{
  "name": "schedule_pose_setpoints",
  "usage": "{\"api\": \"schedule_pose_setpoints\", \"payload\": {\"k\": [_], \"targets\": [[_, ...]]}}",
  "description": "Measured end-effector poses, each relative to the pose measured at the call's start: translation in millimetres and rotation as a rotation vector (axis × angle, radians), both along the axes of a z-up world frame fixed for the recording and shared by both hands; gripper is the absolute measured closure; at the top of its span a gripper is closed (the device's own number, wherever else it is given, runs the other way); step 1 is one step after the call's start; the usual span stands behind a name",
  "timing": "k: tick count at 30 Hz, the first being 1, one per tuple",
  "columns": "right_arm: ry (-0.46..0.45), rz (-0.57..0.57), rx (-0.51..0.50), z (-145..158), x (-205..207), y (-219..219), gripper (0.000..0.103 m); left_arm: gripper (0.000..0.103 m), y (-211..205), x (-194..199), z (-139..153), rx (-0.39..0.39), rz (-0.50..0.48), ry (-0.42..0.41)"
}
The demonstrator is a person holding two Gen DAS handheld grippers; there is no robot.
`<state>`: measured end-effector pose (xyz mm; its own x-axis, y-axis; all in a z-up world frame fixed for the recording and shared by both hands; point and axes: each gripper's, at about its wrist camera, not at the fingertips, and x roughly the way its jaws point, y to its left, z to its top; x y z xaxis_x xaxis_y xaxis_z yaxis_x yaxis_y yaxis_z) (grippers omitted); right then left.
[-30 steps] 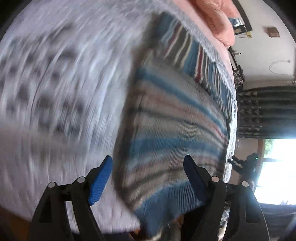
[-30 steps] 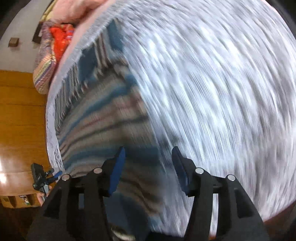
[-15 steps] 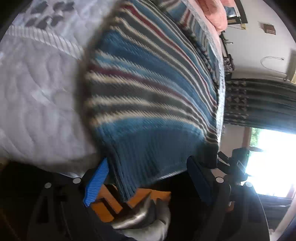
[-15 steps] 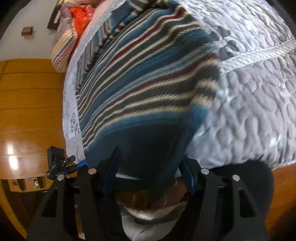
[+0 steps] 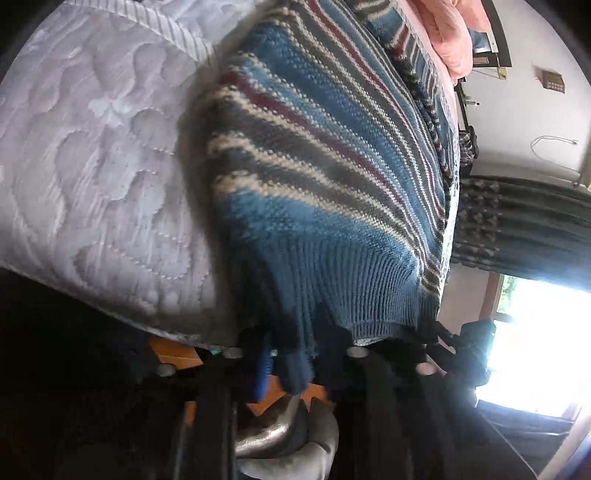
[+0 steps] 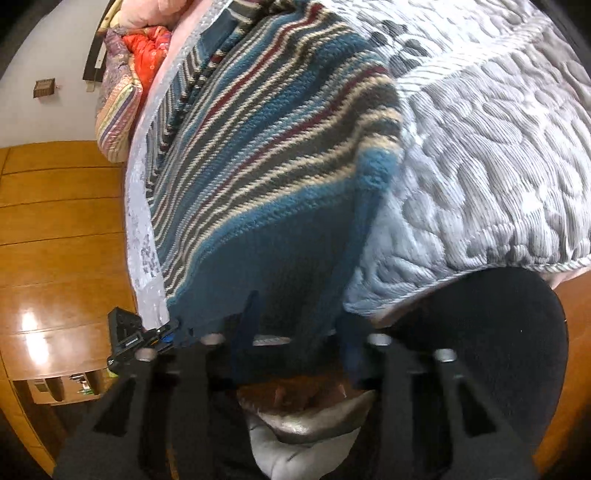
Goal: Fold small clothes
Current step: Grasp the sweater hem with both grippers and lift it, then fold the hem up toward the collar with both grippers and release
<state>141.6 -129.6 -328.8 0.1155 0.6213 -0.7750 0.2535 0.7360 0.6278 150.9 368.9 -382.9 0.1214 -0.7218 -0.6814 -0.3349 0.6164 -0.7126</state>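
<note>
A knitted sweater (image 5: 332, 166) striped in blue, grey, cream and maroon lies on the quilted grey bed cover (image 5: 110, 147), its ribbed blue hem hanging over the near edge of the bed. My left gripper (image 5: 297, 360) is shut on a bunched corner of that hem. In the right wrist view the same sweater (image 6: 277, 147) drapes down over the bed cover (image 6: 480, 147). My right gripper (image 6: 299, 343) stands open with the hem's other end between its fingers. Both grippers sit just below the bed edge and look up along the garment.
Pink bedding (image 5: 450, 33) lies at the far end of the bed, and bright patterned pillows (image 6: 122, 92) are piled there too. Dark curtains (image 5: 517, 221) and a bright window (image 5: 535, 332) are on one side, wooden panelling (image 6: 55, 221) on the other. A person's dark clothing (image 6: 498, 350) is close by.
Both grippers dropped from above the sweater to its hem at the bed's edge. The left jaws closed on the hem corner. The right jaws narrowed slightly around the hem.
</note>
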Motion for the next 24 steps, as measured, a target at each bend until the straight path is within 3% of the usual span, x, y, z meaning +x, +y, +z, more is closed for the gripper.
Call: {"api": "schedule_pose_setpoints", "payload": {"k": [3,14,24], "targets": [[-0.009,-0.027,0.004,1,-5,-8,0.096,0.094,4,-4,5,-0.007,0.027,-0.013],[-0.127,-0.058,0.102,44,-11,-27,0.097,0.095,22,-12,57,-0.082,0.096,-0.155],[-0.226,-0.05,0.138,96,11,-23,0.097,0.095,29,10,102,-0.11,0.137,-0.238]]}}
